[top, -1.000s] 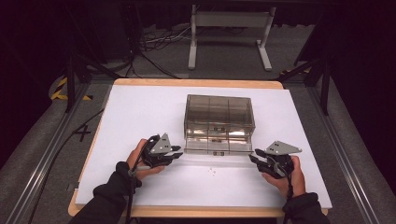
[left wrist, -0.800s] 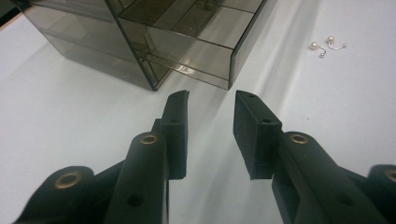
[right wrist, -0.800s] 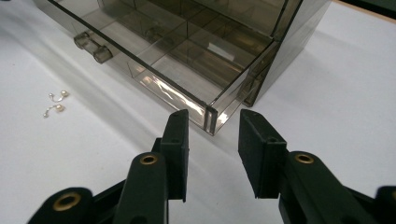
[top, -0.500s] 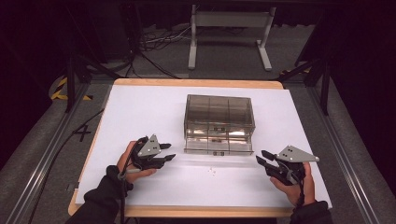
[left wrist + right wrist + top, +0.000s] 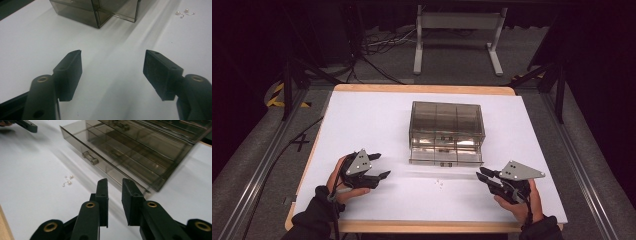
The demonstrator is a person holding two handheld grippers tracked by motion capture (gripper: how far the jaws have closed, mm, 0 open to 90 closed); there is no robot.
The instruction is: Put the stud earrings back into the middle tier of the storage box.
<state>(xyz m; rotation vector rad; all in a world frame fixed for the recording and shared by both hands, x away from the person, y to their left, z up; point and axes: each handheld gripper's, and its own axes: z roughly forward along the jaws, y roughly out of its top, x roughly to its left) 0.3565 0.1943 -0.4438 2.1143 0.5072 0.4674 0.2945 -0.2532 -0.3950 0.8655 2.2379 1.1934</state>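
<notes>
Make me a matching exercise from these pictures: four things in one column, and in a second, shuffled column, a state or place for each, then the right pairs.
Things:
1. left gripper
2. right gripper
3. smoky drawer box
4. small pearl earrings

States or places:
A. bottom drawer pulled out
B. jaws wide apart
C. loose on the white table, before the box
D. jaws close together, a narrow gap

Pairs: 1-B, 2-D, 3-A, 4-C

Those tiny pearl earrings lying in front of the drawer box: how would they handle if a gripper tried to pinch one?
The pearl earrings look tiny beside the jaws, so probably light and easily nudged. Their round beads may roll or slip from flat pads. The thin posts look bendable.
</notes>
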